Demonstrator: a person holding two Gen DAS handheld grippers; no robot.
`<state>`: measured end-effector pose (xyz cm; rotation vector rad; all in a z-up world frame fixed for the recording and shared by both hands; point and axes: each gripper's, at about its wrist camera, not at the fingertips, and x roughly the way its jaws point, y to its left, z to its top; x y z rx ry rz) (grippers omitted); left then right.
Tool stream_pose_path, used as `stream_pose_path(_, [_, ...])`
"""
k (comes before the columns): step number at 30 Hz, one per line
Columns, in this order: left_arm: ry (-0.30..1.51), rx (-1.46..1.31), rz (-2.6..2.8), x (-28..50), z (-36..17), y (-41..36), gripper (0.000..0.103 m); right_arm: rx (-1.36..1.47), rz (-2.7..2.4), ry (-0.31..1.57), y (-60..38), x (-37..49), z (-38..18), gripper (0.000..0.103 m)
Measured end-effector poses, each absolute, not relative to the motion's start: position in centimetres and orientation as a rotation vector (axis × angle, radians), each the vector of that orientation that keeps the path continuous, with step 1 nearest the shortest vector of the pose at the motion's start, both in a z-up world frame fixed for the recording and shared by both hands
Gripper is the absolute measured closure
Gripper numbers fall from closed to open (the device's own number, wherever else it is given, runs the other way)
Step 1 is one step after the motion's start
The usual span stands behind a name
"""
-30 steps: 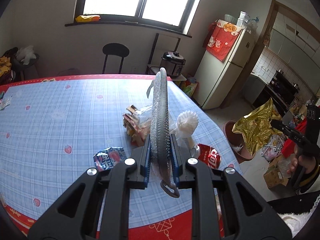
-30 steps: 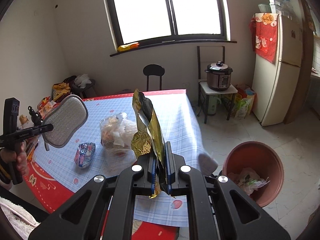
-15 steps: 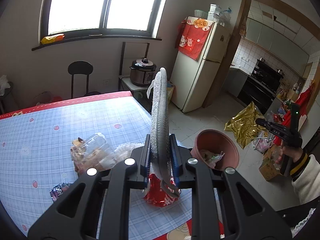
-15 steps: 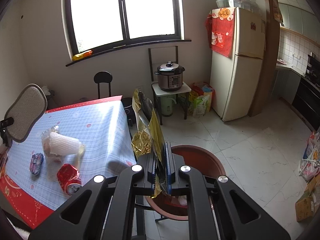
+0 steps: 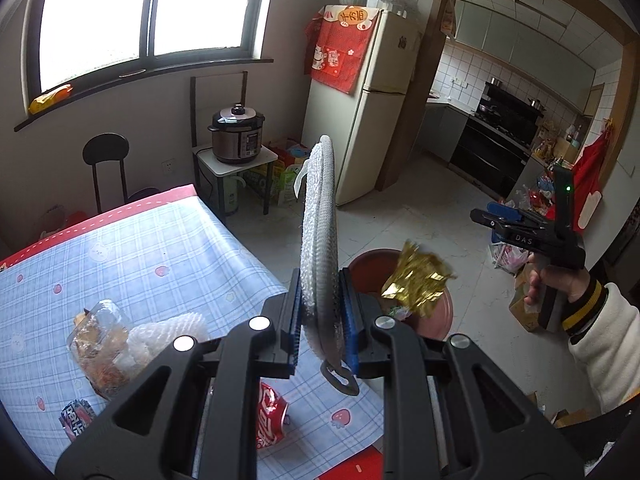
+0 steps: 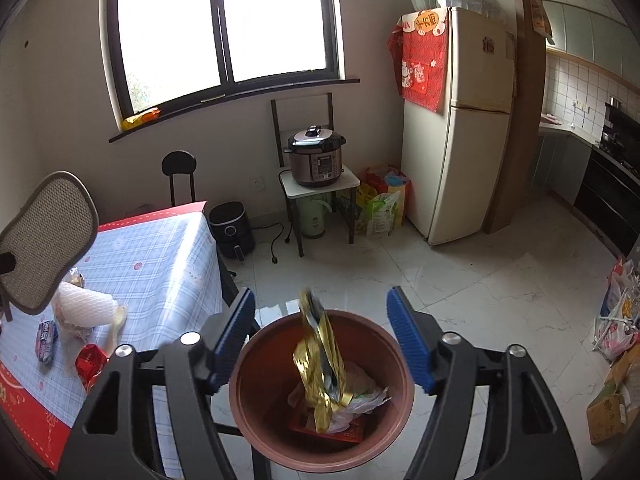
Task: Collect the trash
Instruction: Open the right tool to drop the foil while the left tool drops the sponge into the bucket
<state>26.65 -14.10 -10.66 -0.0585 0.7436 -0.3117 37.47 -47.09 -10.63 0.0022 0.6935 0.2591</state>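
My right gripper (image 6: 320,300) hangs over the brown bin (image 6: 240,380) and its jaws are opening. The gold foil wrapper (image 6: 320,368) has left the blue pads and is dropping into the bin, touching neither of them. The left wrist view shows the same wrapper (image 5: 416,284) in the air above the bin (image 5: 444,316), below the right gripper (image 5: 500,220). My left gripper (image 5: 320,292) is shut on a grey mesh pad (image 5: 318,240) that stands upright between its fingers. A red can (image 5: 270,420), a white foam net (image 5: 168,332) and a clear plastic box (image 5: 100,344) lie on the table.
The table with the blue checked cloth (image 6: 160,264) is left of the bin, with a small blue-red wrapper (image 6: 46,340) on it. A fridge (image 6: 460,140), a cooker on a stand (image 6: 316,160), a black appliance (image 6: 232,232) and floor bags (image 6: 616,328) surround the white floor.
Both grippers swung from over the table toward the bin. The right jaws went from shut on the gold wrapper to wide apart, and the wrapper fell free. The left grip is unchanged.
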Motion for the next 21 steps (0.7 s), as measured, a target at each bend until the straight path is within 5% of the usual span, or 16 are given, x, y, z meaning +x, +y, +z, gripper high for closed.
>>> stream_pose_path(3, [0.760,-0.037,-0.351,27.7,-11.2,-16.6,0.082,0.004,0.225,0.665,-48.4,36.4,-9.8,0.005])
stream_pose_path(15, [0.788,0.077,-0.540,33.9,-13.1,-29.0,0.081,0.047,0.110,0.678,-55.3,30.5,-9.2,0.005])
stream_pose_path(17, [0.758,0.092,-0.538,34.8,-12.7,-30.7,0.058,0.055,0.080,0.685,-56.3,29.8,-9.4,0.005])
stream_pose_path(18, [0.734,0.098,-0.520,35.0,-12.2,-31.4,0.022,0.060,0.065,0.689,-56.7,29.5,-9.5,0.005])
stream_pose_path(19, [0.695,0.094,-0.500,34.8,-11.7,-31.6,0.009,0.067,0.053,0.689,-57.1,29.1,-9.5,0.005])
stream_pose_path(21, [0.647,0.068,-0.506,34.2,-10.7,-31.5,0.007,0.079,0.038,0.681,-57.6,28.3,-9.4,0.005])
